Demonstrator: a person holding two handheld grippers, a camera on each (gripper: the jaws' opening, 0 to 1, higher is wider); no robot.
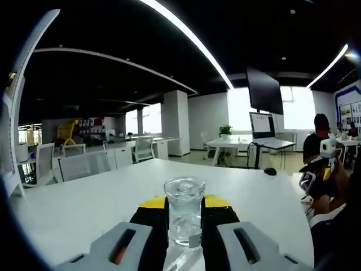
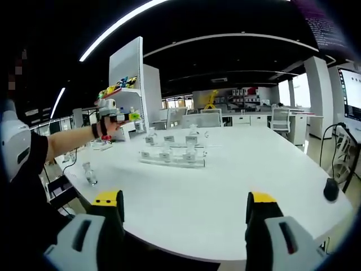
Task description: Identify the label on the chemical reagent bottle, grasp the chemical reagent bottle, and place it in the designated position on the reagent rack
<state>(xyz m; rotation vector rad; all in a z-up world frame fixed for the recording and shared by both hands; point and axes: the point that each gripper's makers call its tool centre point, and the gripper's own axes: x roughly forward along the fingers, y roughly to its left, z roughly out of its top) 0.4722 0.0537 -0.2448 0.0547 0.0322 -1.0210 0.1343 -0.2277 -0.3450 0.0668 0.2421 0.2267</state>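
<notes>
Left gripper view: clear glass reagent bottle [image 1: 184, 212] — round-stoppered — between tool jaws.

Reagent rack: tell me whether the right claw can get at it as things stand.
Probably yes. The right claw stands open and empty, and the reagent rack sits ahead of it across bare white table, with nothing between. It would still have to travel forward to arrive.

Left gripper [image 1: 184, 237] jaws clamp clear reagent bottle [image 1: 184, 212] (upright) above white table [image 1: 84, 197].
</notes>
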